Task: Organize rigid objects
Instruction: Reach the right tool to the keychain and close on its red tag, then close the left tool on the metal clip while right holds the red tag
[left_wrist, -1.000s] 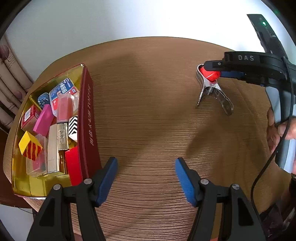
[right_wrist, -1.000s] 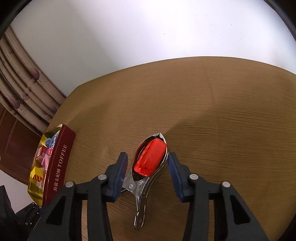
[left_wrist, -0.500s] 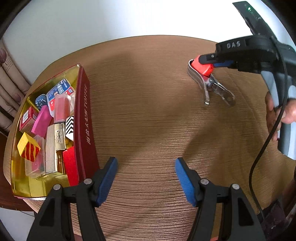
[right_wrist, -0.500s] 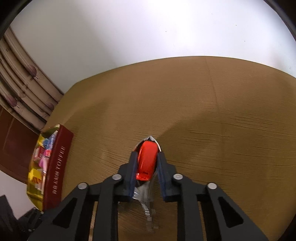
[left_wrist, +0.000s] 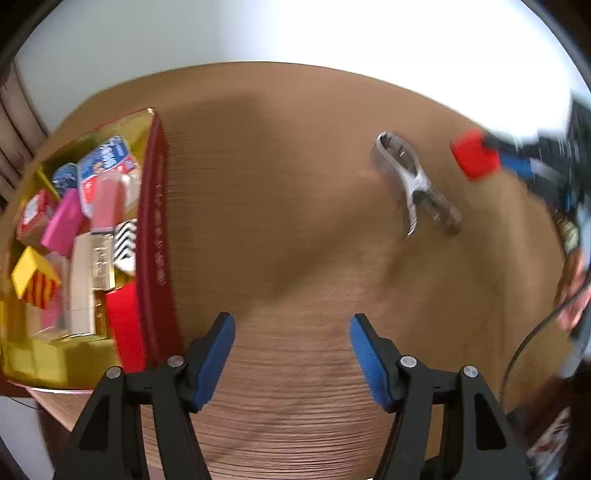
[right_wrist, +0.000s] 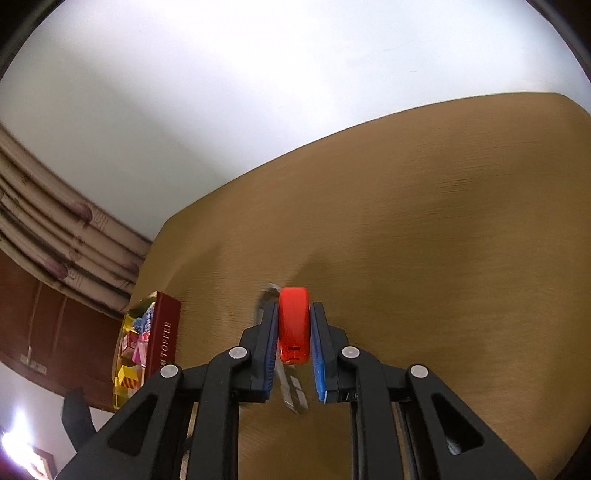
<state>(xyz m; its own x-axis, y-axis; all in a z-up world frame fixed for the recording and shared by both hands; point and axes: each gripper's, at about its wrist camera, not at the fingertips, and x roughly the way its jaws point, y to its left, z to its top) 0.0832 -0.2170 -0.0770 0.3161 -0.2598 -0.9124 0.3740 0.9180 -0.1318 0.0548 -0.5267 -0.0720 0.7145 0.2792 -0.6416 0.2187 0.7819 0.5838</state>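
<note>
Here, right gripper (right_wrist: 293, 328) pinching the red block (right_wrist: 293, 325) clear of the metal clamp (left_wrist: 415, 182) on the table (left_wrist: 295, 221), presumably bound for the toffee tin (left_wrist: 157, 236); left gripper (left_wrist: 291, 356) spread, empty.

- In the left wrist view the right gripper (left_wrist: 496, 157) is smeared by motion blur and cut off at the picture's right edge; its jaws cannot be made out there.
- The hand (left_wrist: 576, 295) behind it is a blurred patch, partly out of frame.
- The metal clip (right_wrist: 291, 391) is mostly hidden behind the red block (right_wrist: 293, 325) in the right wrist view.
- The tin (left_wrist: 155, 236) has lettering too blurred to read in the left wrist view.
</note>
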